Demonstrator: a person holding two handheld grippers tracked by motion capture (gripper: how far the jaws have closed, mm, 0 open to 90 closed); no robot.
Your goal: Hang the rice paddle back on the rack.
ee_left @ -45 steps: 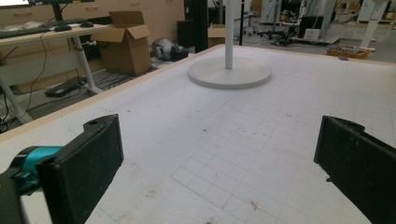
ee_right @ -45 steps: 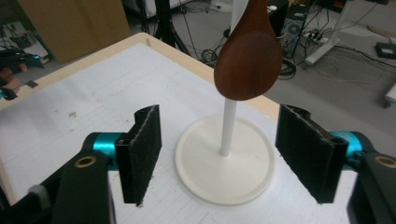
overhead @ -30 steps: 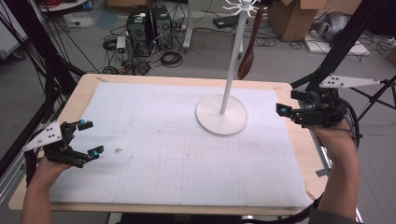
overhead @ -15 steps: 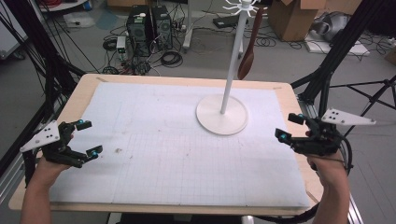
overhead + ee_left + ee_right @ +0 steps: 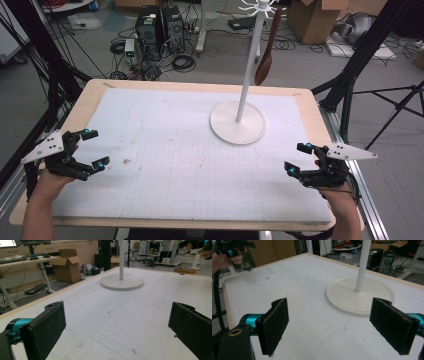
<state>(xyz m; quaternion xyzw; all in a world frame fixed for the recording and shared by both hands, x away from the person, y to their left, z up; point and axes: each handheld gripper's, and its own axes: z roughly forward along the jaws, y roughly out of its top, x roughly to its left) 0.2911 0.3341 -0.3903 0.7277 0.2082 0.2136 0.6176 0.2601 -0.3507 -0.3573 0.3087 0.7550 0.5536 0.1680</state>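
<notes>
A white stand (image 5: 238, 123) with a round base and a tall pole rises at the back right of the white gridded mat (image 5: 170, 160); a brown spoon-like utensil (image 5: 263, 64) hangs from the hooks at its top. My left gripper (image 5: 96, 148) hovers open over the mat's left edge, nothing between its jaws. My right gripper (image 5: 298, 159) is open over the mat's right edge, in front of the stand's base. The stand's base (image 5: 122, 281) lies far ahead in the left gripper view and closer (image 5: 360, 295) in the right gripper view, beyond the open jaws.
The mat covers a wooden table (image 5: 90, 92) whose rim shows all around. Black frame posts (image 5: 360, 55) stand at both sides. Computer towers (image 5: 160, 30), cables and cardboard boxes (image 5: 312, 20) lie on the floor behind.
My right gripper has drawn back toward the near right edge of the table, away from the stand. My left gripper has barely shifted.
</notes>
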